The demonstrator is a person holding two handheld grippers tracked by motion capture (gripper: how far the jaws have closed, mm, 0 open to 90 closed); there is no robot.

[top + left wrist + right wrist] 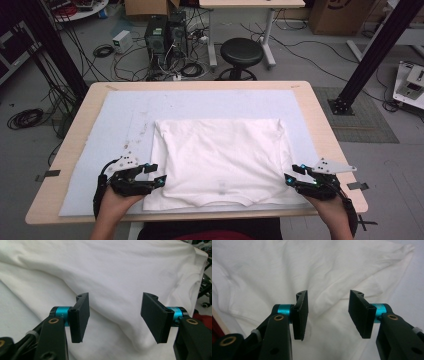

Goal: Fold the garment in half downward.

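White T-shirt (pixel 220 160) spread flat, folded to a rough rectangle, lying on the pale blue mat (pixel 115 130) that covers the worktop (pixel 320 125), collar edge toward the near side. Left tool (pixel 156 176) parked just at the shirt's near-left corner, jaws apart, nothing pinched between them. From the left gripper view, T-shirt (pixel 112 272) lying loose under the left tool (pixel 115 315), a soft ridge of cloth running between the two pads but pressed by neither. Right tool (pixel 292 174) sitting at the shirt's near-right corner, likewise parted and gripping nothing. From the right gripper view, T-shirt (pixel 287 270) wrinkled beneath the right tool (pixel 328 315), pads clear of the fabric, a folded corner of the shirt off beyond the jaws against the mat. Black stool (pixel 242 52) on the floor well beyond the shirt's far edge.
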